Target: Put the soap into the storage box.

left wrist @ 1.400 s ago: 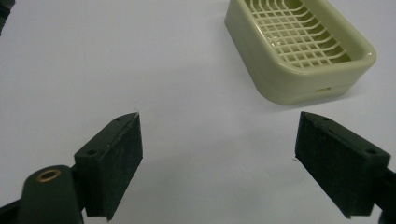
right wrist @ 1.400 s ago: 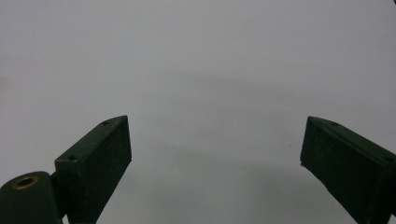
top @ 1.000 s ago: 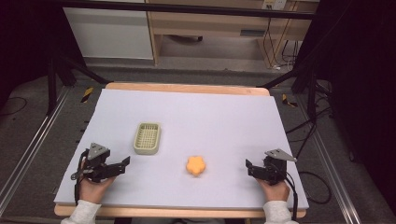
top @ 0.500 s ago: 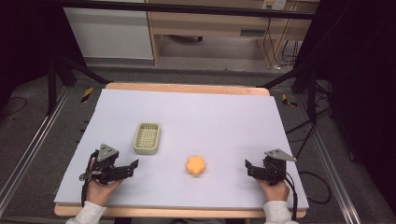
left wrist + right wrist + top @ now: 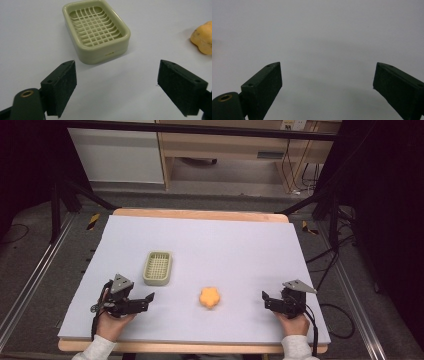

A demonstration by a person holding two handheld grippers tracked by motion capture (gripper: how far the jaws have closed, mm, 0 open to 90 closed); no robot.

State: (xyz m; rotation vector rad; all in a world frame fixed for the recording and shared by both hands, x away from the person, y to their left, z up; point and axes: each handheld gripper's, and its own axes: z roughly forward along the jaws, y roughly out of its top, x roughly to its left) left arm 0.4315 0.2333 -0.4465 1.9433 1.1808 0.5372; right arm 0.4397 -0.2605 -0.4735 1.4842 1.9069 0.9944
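We hold both grippers low over the pale lilac worktop [image 5: 225, 245]. Our left gripper [image 5: 117, 82] has its fingers spread wide and empty; the green soap dish [image 5: 96, 30] lies just ahead of them, the orange soap [image 5: 203, 37] off to their right. Our right gripper [image 5: 327, 85], equally wide and empty, faces bare worktop.

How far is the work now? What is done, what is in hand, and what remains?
Done: nothing visibly; the orange piece lies on the table, apart from the empty green basket.
In hand: the left gripper, jaws open, points toward the basket and holds nothing.
Left: probably all the handling; the right gripper is open too, off to the side.
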